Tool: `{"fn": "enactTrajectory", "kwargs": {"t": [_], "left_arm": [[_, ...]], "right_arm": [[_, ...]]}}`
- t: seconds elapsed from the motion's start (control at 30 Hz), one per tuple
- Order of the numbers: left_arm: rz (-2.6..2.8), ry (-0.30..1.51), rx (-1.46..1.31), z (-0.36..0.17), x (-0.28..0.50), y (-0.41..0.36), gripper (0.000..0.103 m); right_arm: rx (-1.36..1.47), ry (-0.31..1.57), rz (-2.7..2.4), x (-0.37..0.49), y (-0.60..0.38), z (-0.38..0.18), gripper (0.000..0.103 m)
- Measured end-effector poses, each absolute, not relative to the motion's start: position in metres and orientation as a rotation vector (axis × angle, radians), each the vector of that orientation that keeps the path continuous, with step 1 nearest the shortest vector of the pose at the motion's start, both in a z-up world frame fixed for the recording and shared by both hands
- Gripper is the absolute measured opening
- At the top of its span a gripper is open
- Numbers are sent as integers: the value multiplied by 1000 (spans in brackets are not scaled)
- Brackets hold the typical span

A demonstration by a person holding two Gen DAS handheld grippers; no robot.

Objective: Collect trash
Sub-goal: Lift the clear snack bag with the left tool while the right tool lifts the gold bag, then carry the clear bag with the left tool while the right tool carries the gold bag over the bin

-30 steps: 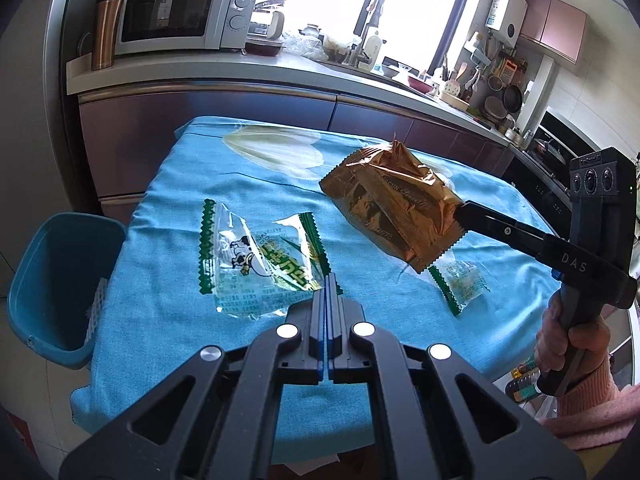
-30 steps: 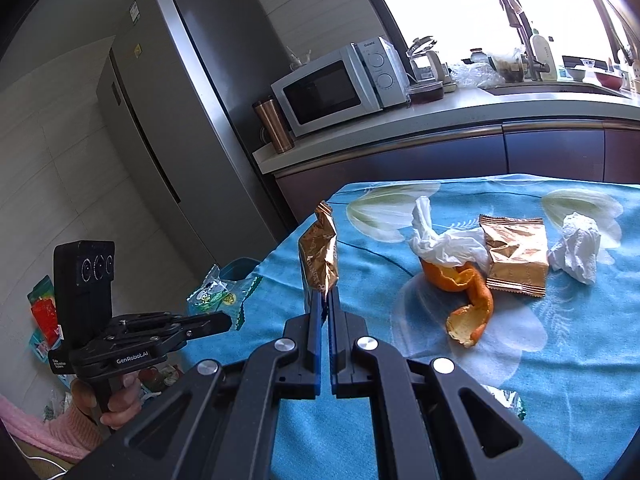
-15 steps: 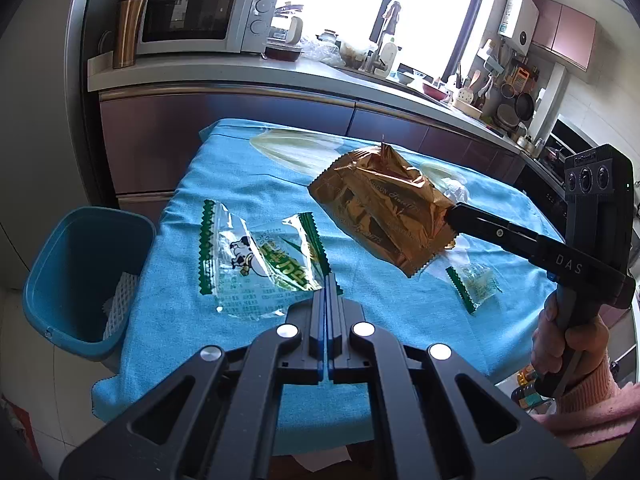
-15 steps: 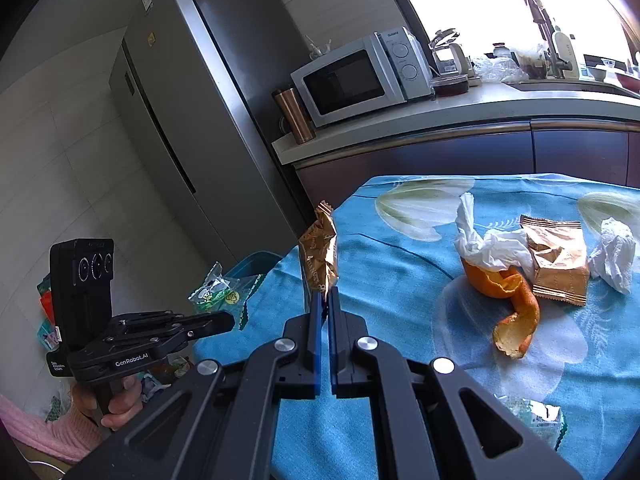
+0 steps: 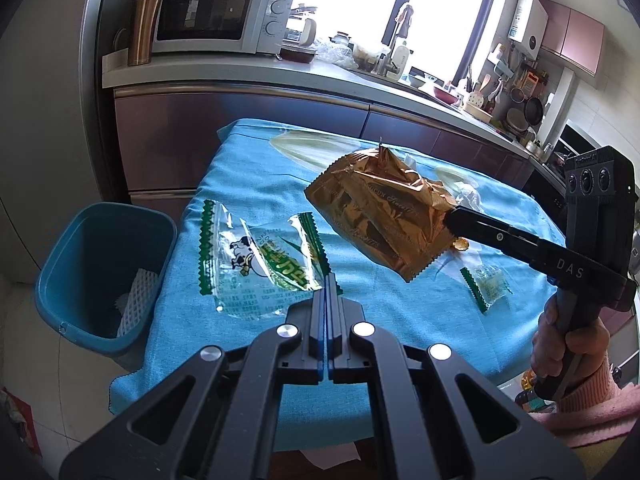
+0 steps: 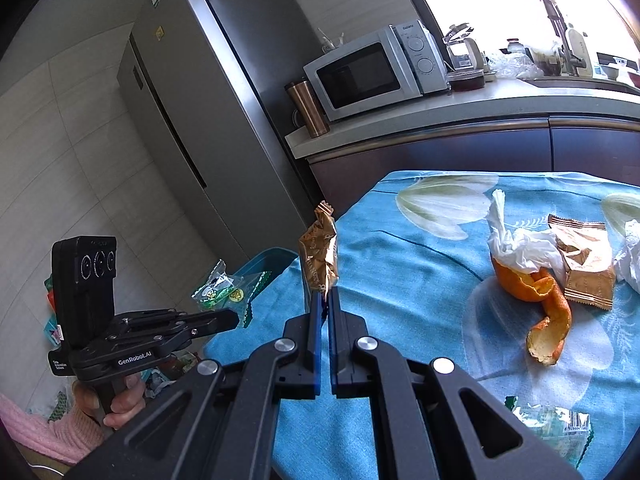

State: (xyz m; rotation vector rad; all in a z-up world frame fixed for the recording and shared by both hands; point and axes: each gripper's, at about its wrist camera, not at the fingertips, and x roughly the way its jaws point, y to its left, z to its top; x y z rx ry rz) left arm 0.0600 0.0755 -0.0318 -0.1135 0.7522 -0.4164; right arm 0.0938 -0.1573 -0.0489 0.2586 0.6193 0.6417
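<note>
Jaws of the left gripper (image 5: 327,280) clamp a clear green-edged wrapper (image 5: 256,264), and the right gripper (image 6: 325,296) pinches a gold wrapper (image 5: 384,216). Both wrappers hang above the blue tablecloth (image 5: 248,168), near the blue bin (image 5: 96,272).

Both grippers tilt downward with jaws clamped together: the left gripper (image 5: 326,280) at near left, the right gripper (image 6: 325,294) at right, each on a pink-sleeved hand (image 5: 568,344).
</note>
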Motion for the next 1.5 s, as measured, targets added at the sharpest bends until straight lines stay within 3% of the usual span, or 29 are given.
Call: {"fn": "enactTrajectory", "kwargs": {"t": [1.5], "left_arm": [[-291,745,-123,-27,62,130,1]], "right_arm": [[232,649,783,117,-96,-48,2]]}}
